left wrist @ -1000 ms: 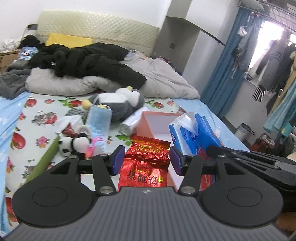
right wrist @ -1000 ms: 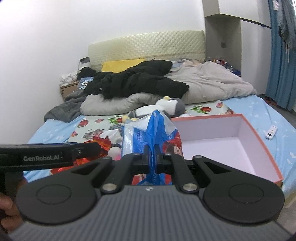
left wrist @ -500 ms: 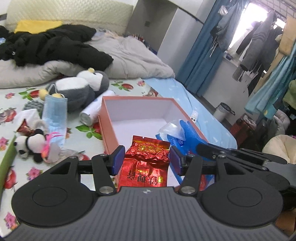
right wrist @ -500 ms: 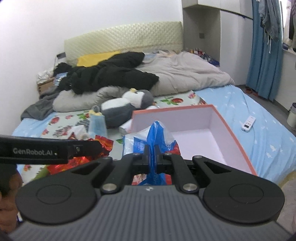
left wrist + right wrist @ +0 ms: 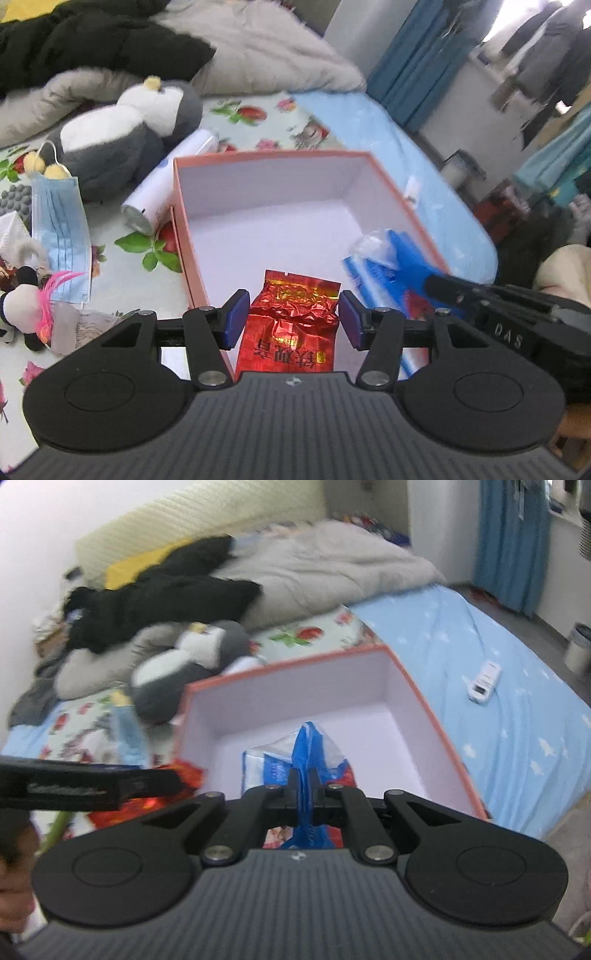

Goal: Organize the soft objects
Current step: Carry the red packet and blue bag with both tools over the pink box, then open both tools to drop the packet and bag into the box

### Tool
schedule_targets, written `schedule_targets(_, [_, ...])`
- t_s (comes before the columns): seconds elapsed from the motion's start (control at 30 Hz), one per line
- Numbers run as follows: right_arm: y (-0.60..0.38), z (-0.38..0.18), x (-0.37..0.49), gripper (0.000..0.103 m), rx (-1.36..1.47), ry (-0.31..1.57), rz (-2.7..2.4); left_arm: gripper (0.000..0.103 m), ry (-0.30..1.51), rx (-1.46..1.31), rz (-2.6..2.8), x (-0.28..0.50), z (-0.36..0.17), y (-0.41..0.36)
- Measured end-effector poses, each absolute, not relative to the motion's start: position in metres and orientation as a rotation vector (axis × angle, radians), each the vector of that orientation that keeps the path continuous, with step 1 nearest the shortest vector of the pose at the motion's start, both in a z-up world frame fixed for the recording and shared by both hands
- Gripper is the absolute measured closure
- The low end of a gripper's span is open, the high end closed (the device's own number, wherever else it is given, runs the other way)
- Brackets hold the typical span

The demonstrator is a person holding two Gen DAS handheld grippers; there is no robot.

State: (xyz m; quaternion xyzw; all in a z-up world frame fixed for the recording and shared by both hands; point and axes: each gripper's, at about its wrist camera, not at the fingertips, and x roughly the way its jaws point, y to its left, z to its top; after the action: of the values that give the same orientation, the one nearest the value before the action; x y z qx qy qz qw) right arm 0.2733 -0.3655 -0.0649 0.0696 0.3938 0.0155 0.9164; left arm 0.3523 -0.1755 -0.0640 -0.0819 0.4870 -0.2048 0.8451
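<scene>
An open orange box with a white inside sits on the bed; it also shows in the right wrist view. My left gripper is shut on a red foil packet and holds it over the box's near edge. My right gripper is shut on a blue and white tissue pack and holds it above the box's inside. The pack shows at the box's right side in the left wrist view.
A grey and white penguin plush, a white can, a blue face mask and a small panda toy lie left of the box. A white remote lies on the blue sheet. Rumpled bedding is behind.
Both grippers have moved forward and down toward the box with their loads. The box now fills the middle of both views.
</scene>
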Motion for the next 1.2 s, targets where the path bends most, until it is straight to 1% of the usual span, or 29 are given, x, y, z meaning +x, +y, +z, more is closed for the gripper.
schedule_targets(0.17, [-0.381, -0.091, 0.293, 0.096, 0.131, 0.881, -0.02, 0.044, 1.099, -0.193, -0.424, 0.377, -0.083, -0.184])
schedule_targets(0.33, [-0.387, -0.104, 0.295, 0.096, 0.142, 0.916, -0.02, 0.044, 1.11, -0.15, -0.428, 0.38, -0.091, -0.195])
schedule_targets(0.37, [-0.387, -0.106, 0.293, 0.095, 0.15, 0.921, -0.016, 0.044, 1.109, -0.143, -0.43, 0.379, -0.091, -0.197])
schedule_targets(0.43, [-0.389, -0.107, 0.293, 0.094, 0.164, 0.922, -0.006, 0.036, 1.099, -0.127, -0.44, 0.378, -0.09, -0.2])
schedule_targets(0.47, [-0.389, -0.108, 0.293, 0.093, 0.167, 0.923, -0.006, 0.026, 1.1, -0.125, -0.442, 0.376, -0.089, -0.201])
schedule_targets(0.5, [-0.388, -0.108, 0.291, 0.092, 0.167, 0.927, -0.01, 0.025, 1.09, -0.128, -0.445, 0.375, -0.088, -0.201])
schedule_targets(0.53, [-0.388, -0.108, 0.291, 0.089, 0.165, 0.928, -0.009, 0.025, 1.081, -0.126, -0.448, 0.373, -0.087, -0.201])
schedule_targets(0.57, [-0.388, -0.107, 0.291, 0.078, 0.163, 0.925, -0.009, 0.025, 1.076, -0.118, -0.45, 0.371, -0.086, -0.202])
schedule_targets(0.63, [-0.387, -0.104, 0.285, 0.066, 0.167, 0.904, -0.007, 0.025, 1.048, -0.104, -0.454, 0.364, -0.082, -0.201])
schedule_targets(0.67, [-0.386, -0.103, 0.282, 0.067, 0.17, 0.894, 0.0, 0.025, 1.034, -0.1, -0.456, 0.361, -0.079, -0.201])
schedule_targets(0.9, [-0.38, -0.088, 0.253, 0.067, 0.194, 0.815, 0.025, 0.025, 0.917, -0.089, -0.465, 0.326, -0.054, -0.187])
schedule_targets(1.2, [-0.367, -0.065, 0.198, 0.067, 0.21, 0.683, 0.05, 0.025, 0.758, -0.061, -0.471, 0.261, -0.019, -0.159])
